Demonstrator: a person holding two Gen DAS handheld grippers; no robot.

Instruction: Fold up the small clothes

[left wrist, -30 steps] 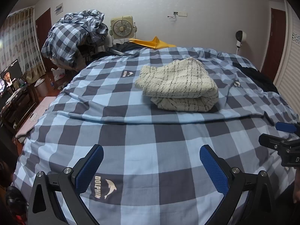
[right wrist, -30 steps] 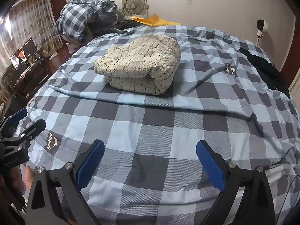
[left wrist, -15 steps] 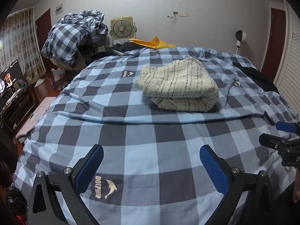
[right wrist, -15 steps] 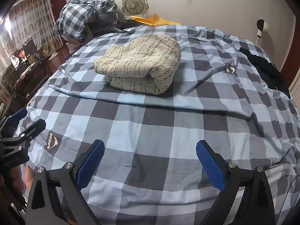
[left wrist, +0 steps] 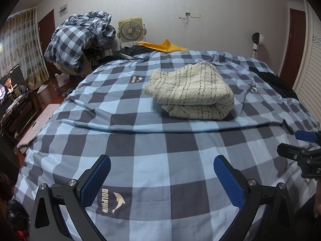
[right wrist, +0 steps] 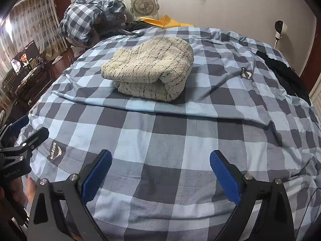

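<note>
A cream knitted garment with thin dark check lines [left wrist: 190, 92] lies folded in a thick bundle on the blue-and-grey checked bed cover [left wrist: 140, 144]; it also shows in the right wrist view [right wrist: 150, 68]. My left gripper [left wrist: 161, 172] is open and empty, low over the near part of the bed, well short of the garment. My right gripper [right wrist: 160, 170] is open and empty, also near the front edge. Each gripper shows at the edge of the other's view: the right gripper [left wrist: 301, 146] and the left gripper [right wrist: 22, 134].
A heap of checked bedding [left wrist: 78, 40] stands at the back left beside a box fan [left wrist: 131, 29]. A yellow item [left wrist: 164, 45] lies at the bed's head. Dark clothing [right wrist: 284, 72] lies at the right edge. A lit screen [left wrist: 11, 80] stands at the left.
</note>
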